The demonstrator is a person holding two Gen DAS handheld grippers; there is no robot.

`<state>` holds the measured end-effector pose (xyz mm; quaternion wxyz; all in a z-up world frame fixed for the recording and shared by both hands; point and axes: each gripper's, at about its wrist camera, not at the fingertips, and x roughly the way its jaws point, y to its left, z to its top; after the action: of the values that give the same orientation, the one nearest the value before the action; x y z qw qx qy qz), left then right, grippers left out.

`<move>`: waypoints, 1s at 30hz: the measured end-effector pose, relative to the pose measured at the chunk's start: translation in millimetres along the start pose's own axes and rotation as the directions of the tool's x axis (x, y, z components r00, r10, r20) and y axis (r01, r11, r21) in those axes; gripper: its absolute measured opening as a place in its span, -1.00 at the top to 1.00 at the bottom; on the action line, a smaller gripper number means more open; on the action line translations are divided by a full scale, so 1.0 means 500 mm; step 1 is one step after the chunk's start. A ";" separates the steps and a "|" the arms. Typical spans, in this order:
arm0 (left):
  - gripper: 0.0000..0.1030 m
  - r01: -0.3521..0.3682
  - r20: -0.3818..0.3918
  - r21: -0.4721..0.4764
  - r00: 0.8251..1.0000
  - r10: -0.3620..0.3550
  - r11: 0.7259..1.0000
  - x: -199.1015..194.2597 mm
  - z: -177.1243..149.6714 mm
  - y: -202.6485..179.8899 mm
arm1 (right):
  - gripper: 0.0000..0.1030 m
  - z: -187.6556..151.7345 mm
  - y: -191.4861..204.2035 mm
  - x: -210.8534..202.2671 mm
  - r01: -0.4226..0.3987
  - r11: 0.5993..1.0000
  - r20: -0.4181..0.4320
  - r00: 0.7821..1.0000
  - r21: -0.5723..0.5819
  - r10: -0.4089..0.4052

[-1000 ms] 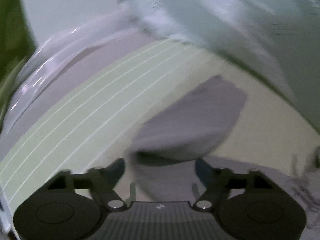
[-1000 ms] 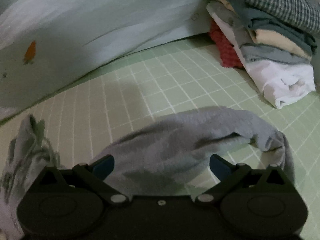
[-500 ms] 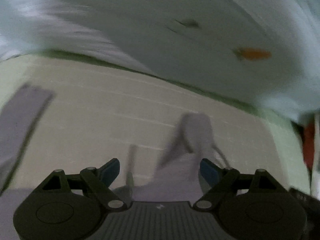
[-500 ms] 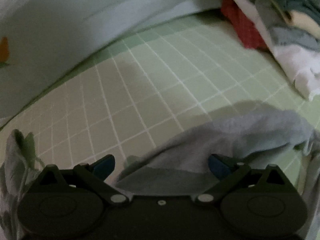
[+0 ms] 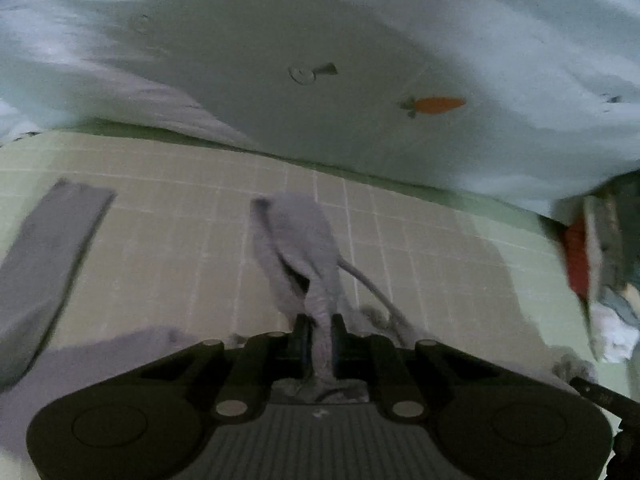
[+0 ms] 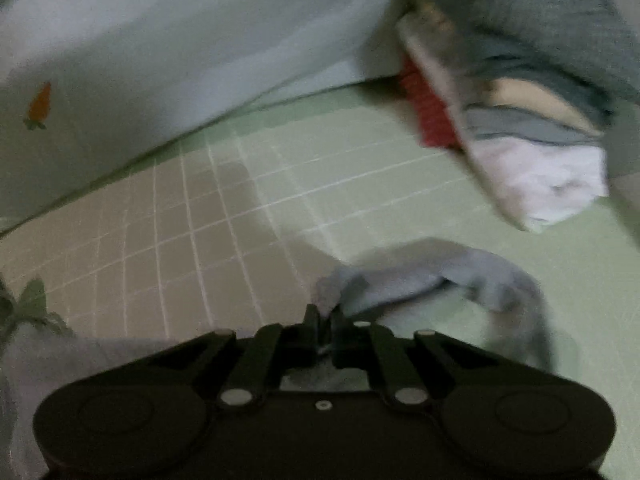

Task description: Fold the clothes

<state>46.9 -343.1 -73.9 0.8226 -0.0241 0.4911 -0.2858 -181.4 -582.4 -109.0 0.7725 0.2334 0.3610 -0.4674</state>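
A: Item one, left hand-held gripper [image 5: 318, 334]?
B: Jaws drawn together, a bunched fold of the grey garment [image 5: 298, 240] pinched between them. The cloth rises ahead of the fingers as a hump; a thin cord trails off to its right.

A: Item two, right hand-held gripper [image 6: 324, 320]?
B: Jaws likewise closed, clamping a grey garment [image 6: 420, 276] edge. Beyond it the fabric loops rightward over the surface.

A: Surface?
B: Pale green sheet with a white grid [image 6: 240, 208], the garment lying on it. A flat grey strip [image 5: 52, 248] sits apart at left in the left wrist view.

A: Containers?
B: No bin or basket visible. Goods held in a stack only: folded clothes [image 6: 520, 120], right of the garment; red, white, grey, cream and blue-grey layers.

A: Backdrop?
B: Light blue bedding [image 5: 360, 40] with a carrot print [image 5: 438, 105].
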 end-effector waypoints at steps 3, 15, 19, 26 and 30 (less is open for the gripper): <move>0.77 0.014 0.008 -0.023 1.000 -0.014 1.000 -0.062 -0.054 0.015 | 0.90 -0.071 -0.019 -0.055 -0.005 1.000 -0.030 1.000 -0.015 0.005; 0.53 -0.075 -0.121 -0.127 0.991 0.060 0.989 -0.127 -0.263 0.083 | 0.61 -0.201 -0.035 -0.107 -0.007 0.993 -0.162 0.987 -0.114 -0.012; 0.21 -0.071 -0.061 -0.170 0.996 0.061 0.983 -0.173 -0.250 0.098 | -0.06 -0.173 -0.013 -0.136 -0.019 0.991 -0.079 0.997 -0.131 0.009; -0.52 -0.168 0.065 -0.185 0.981 0.183 0.968 -0.208 -0.163 0.134 | -0.61 -0.093 0.068 -0.139 -0.128 0.986 0.002 0.992 -0.103 0.129; -0.80 -0.243 -0.028 -0.154 0.970 0.242 0.958 -0.143 -0.123 0.151 | -0.61 -0.055 0.133 -0.081 -0.268 0.963 -0.088 0.960 -0.016 0.266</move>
<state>4.9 -229.8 -73.2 0.8448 -0.0269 0.5148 -0.1436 -143.9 -510.6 -93.2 0.8157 0.2887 0.3652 -0.3434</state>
